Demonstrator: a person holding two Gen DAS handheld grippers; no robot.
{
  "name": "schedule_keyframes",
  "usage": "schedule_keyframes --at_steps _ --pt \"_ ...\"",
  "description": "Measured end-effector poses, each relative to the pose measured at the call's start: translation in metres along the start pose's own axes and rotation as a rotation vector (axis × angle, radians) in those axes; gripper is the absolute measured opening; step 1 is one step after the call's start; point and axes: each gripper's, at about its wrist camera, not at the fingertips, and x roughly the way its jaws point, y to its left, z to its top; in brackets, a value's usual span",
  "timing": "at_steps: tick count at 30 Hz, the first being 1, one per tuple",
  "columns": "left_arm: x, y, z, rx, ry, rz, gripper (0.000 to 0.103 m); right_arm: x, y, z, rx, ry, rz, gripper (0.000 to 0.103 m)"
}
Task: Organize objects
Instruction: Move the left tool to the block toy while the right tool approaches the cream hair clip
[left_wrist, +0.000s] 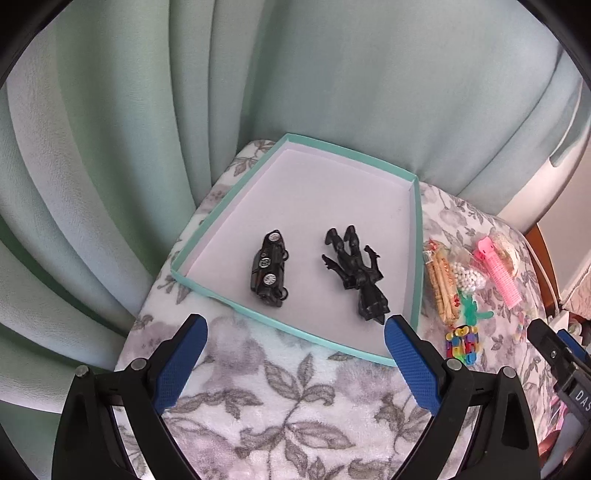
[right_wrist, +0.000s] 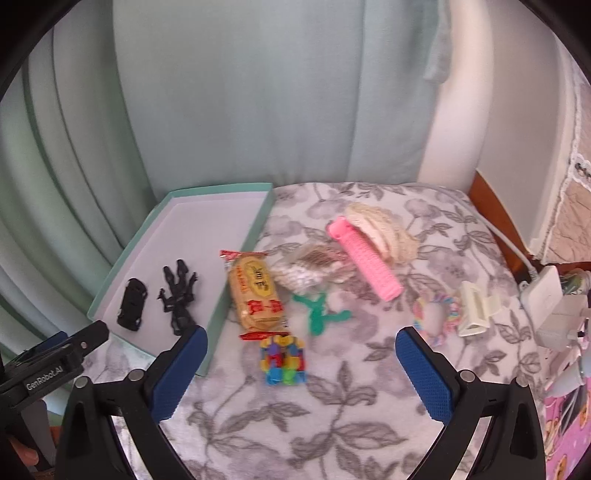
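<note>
A shallow teal-rimmed box (left_wrist: 295, 138) (right_wrist: 218, 194) lies on the flowered blanket and holds a black toy car (left_wrist: 269, 268) (right_wrist: 131, 304) and a black action figure (left_wrist: 356, 271) (right_wrist: 179, 297). My left gripper (left_wrist: 295, 330) hovers open just short of the box's near edge, with nothing between its fingers. My right gripper (right_wrist: 301, 343) is open over the blanket, just above a colourful block toy (right_wrist: 283, 360) (left_wrist: 463, 339). Right of the box lie a snack packet (right_wrist: 256, 293) (left_wrist: 441, 286), a green toy (right_wrist: 319, 315), a pink comb (right_wrist: 365, 258) (left_wrist: 498, 273) and a bag of white beads (right_wrist: 306, 269).
A cream hair claw (right_wrist: 476, 308) and a pastel hair tie (right_wrist: 437, 317) lie at the right. A cream knitted item (right_wrist: 384, 229) sits behind the comb. White chargers (right_wrist: 546, 295) rest at the right edge. Green curtains (left_wrist: 129, 147) hang behind and to the left.
</note>
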Motion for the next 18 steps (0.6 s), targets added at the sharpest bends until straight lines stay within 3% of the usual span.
schedule_keyframes --at_steps 9,18 --pt "0.006 -0.041 -0.009 0.068 0.023 -0.056 0.097 -0.001 -0.075 -0.007 0.118 0.009 -0.088 0.103" --pt "0.015 -0.084 -0.011 0.115 0.096 -0.174 0.097 0.005 -0.114 -0.013 0.177 0.021 -0.118 0.103"
